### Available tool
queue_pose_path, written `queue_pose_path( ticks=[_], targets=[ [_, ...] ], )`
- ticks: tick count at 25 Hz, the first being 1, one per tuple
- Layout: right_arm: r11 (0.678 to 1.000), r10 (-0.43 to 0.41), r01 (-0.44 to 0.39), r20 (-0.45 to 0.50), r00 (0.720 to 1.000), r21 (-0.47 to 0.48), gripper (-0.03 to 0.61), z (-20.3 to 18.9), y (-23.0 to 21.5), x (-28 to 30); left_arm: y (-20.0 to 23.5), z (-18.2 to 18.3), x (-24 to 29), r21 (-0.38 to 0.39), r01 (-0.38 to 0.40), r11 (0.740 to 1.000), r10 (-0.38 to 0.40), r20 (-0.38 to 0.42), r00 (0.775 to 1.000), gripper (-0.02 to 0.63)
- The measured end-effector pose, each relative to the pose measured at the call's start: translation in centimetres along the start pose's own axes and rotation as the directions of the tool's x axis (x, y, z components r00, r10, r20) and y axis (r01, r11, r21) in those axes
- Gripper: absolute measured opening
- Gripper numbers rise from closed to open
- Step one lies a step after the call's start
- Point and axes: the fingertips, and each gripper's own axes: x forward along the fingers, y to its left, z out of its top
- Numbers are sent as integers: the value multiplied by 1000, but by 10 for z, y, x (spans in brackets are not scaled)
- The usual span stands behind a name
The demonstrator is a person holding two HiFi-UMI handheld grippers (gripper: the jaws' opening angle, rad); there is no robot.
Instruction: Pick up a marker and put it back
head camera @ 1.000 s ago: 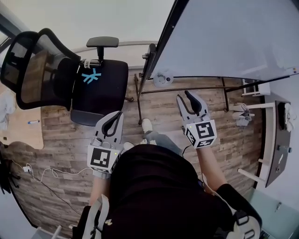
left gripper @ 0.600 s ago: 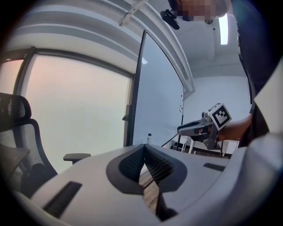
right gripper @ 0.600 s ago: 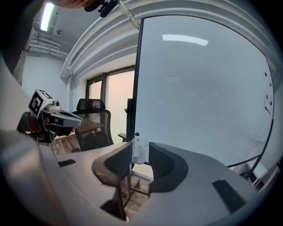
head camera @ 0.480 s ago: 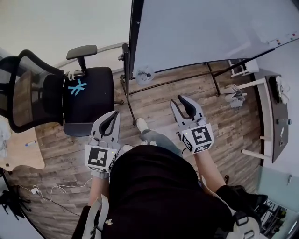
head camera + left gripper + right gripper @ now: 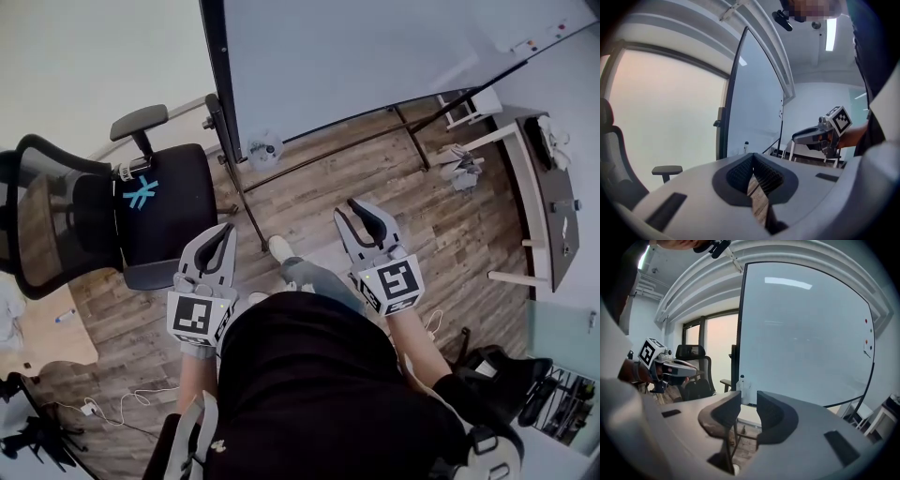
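No marker is in either gripper. A small blue pen-like thing (image 5: 64, 316) lies on the light wood desk (image 5: 42, 337) at the far left; I cannot tell whether it is a marker. My left gripper (image 5: 225, 230) (image 5: 752, 158) is held in front of the person, its pads meeting at the tips, empty. My right gripper (image 5: 347, 208) (image 5: 748, 397) points toward the whiteboard (image 5: 375, 56) (image 5: 801, 343). Its jaws have just been closing, a gap still shows between the pads, and nothing is between them.
A black office chair (image 5: 141, 206) stands left of the whiteboard stand. A white bottle (image 5: 265, 147) (image 5: 742, 389) sits at the board's lower left corner. Small coloured magnets (image 5: 866, 320) dot the board's right side. A dark table (image 5: 548, 187) stands at the right. Cables (image 5: 112, 403) trail over the wood floor.
The head view has swung toward the whiteboard, which now fills the upper middle; the chair has slid left in the picture. Both grippers travelled along with the person.
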Motion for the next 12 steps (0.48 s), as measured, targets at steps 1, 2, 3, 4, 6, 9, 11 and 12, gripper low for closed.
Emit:
queue_pose_path(
  ticks=[1, 2, 3, 4, 6, 9, 11, 12],
  targets=[
    [1000, -3, 3, -1, 1000, 5, 111, -2, 0, -2, -2, -1, 2, 3, 12, 1000, -12, 20, 1000, 6],
    [1000, -6, 6, -1, 1000, 11, 112, -3, 1, -4, -3, -1, 3, 8, 21, 1000, -21, 32, 999, 6],
    [1000, -9, 9, -2, 1000, 16, 112, -5, 2, -6, -4, 0, 5, 13, 26, 1000, -27, 37, 999, 6],
    [1000, -11, 11, -3, 1000, 20, 111, -6, 3, -8, -6, 0, 6, 17, 31, 999, -32, 38, 999, 6],
    [1000, -14, 14, -4, 1000, 26, 111, -9, 5, -12, -8, 1, 7, 22, 40, 999, -40, 36, 999, 6],
    [999, -14, 15, -5, 1000, 30, 110, -12, 8, -16, -13, 2, 10, 30, 51, 998, -52, 33, 998, 6],
    [999, -14, 14, -4, 1000, 32, 110, -13, 9, -18, -16, 3, 11, 36, 59, 998, -60, 31, 998, 6],
    [999, -13, 13, -3, 1000, 34, 110, -14, 10, -18, -17, 3, 12, 39, 62, 997, -64, 30, 998, 6]
  ],
)
